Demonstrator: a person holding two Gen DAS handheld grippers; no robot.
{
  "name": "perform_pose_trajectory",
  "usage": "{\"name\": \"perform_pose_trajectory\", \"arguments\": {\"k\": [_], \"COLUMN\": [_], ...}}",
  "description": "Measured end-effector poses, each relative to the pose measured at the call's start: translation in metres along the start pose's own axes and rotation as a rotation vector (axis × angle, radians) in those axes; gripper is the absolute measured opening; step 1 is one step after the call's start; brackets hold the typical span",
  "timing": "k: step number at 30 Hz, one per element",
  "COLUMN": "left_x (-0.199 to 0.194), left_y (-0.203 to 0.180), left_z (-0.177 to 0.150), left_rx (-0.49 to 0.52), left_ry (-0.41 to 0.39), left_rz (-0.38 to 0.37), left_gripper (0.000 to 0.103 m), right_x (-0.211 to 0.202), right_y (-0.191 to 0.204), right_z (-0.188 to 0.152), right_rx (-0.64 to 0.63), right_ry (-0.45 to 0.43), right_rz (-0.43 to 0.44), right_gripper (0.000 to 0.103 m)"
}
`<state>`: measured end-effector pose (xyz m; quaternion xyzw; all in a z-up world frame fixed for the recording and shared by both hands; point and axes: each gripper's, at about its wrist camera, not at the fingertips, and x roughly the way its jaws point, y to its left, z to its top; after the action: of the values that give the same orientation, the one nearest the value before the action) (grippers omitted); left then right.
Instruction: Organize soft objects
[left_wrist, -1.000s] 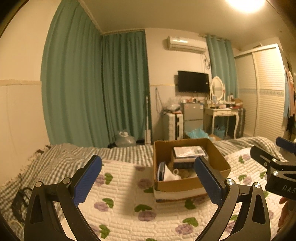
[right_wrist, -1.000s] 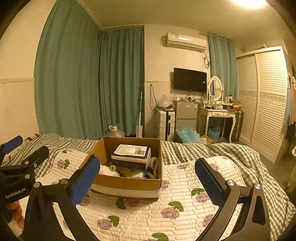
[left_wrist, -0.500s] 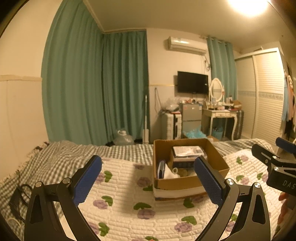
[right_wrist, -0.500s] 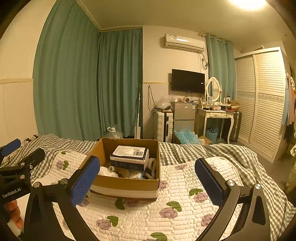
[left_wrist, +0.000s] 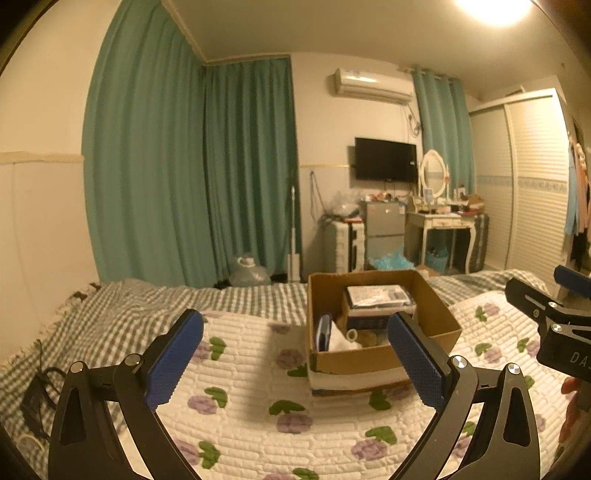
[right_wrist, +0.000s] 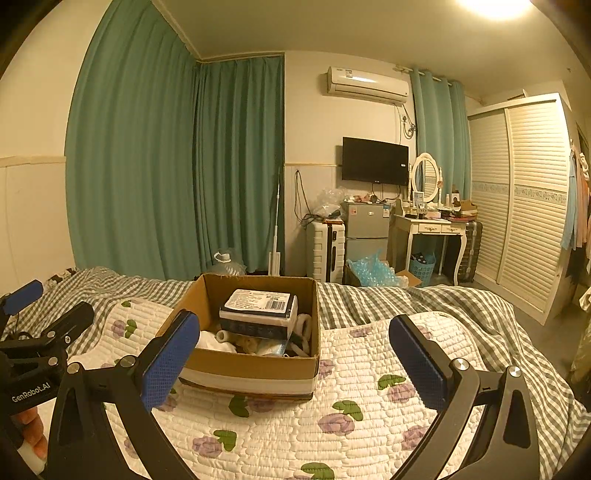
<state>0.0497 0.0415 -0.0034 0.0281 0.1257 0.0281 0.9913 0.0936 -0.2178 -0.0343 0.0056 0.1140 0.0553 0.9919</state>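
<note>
- My left claw (left_wrist: 295, 345) is spread wide and holds nothing; both blue pads show with the quilt (left_wrist: 243, 373) between them.
- My right claw (right_wrist: 293, 349) is equally wide apart and empty.
- Both claws hang above the quilt, level with each other, short of the cardboard box (right_wrist: 255, 373).
- In the left wrist view the box sits at 1 o'clock of my claw; in the right wrist view it sits at 11 o'clock. It therefore lies between the two claws, ahead of both.
- The box holds a wrapped pack (right_wrist: 260, 308) with a barcode label on top, lying flat toward the far side. Beneath and beside it are pale soft items (right_wrist: 214, 339); their exact kind cannot be told.
- No loose soft item is visible on the quilt near the box.
- This layout fits either stage: contents waiting to be lifted out, or contents already stowed. I cannot tell which.
- Procedure for any approach: enter from above the open top, clear of the cardboard walls.
- Close on a bunched fold, not a flat surface; soft material slips from a shallow pinch.
- Keep the other claw ready to steady the light box.
</note>
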Motion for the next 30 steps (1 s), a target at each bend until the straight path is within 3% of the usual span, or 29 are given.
{"name": "perform_pose_trajectory", "arguments": {"k": [30], "left_x": [-0.0004], "left_y": [0.0027], "left_z": [-0.0005], "left_rx": [-0.016], "left_ry": [0.004], "left_rz": [-0.003], "left_gripper": [0.102], "right_x": [-0.0005], "right_y": [-0.0016], "right_z": [-0.0012], "right_rx": [-0.005], "right_ry": [0.008], "right_rz": [0.007], "right_gripper": [0.103]}}
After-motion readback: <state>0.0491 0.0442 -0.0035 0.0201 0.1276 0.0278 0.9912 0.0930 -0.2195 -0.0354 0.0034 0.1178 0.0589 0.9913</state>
